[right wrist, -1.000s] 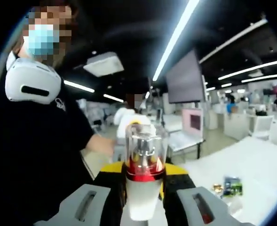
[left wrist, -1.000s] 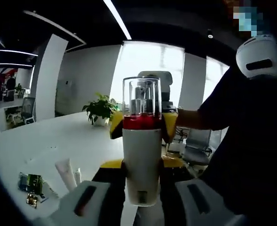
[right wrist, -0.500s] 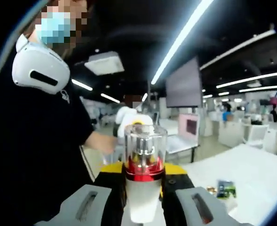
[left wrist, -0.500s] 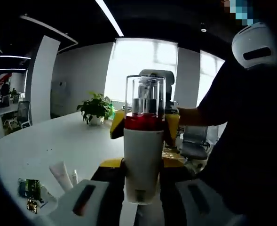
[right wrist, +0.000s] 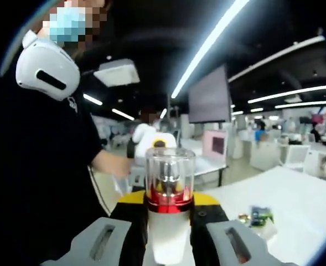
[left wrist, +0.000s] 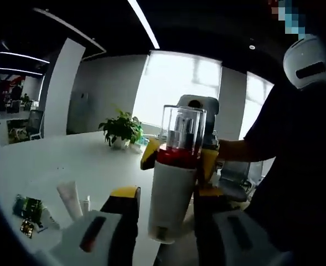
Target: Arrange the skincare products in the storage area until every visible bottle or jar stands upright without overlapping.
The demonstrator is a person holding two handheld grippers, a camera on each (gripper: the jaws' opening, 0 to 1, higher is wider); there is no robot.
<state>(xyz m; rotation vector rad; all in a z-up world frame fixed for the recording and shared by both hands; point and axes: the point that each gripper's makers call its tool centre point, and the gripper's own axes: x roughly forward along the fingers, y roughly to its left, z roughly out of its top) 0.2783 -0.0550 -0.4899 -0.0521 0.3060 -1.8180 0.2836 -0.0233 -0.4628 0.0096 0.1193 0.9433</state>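
While both the left gripper (left wrist: 165,241) and right gripper (right wrist: 168,244) clasp one pump bottle (left wrist: 171,191), one white tube (left wrist: 70,199) lies on the bench (left wrist: 63,166); no label readable.

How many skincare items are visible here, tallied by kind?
Pump bottle, clear cap, red collar, held between the grippers: 1
White tube, on the table: 1
Small white bottle, beside the tube: 1
Green sachets: count unclear
Total countable: 3

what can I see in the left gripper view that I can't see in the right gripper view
Left gripper view: a potted plant by the bright window and a white tube on the white table.

Right gripper view: a dark screen and distant desks.

Both: the white pump bottle with red collar and clear cap, held between both hand-held grippers, and green packets.
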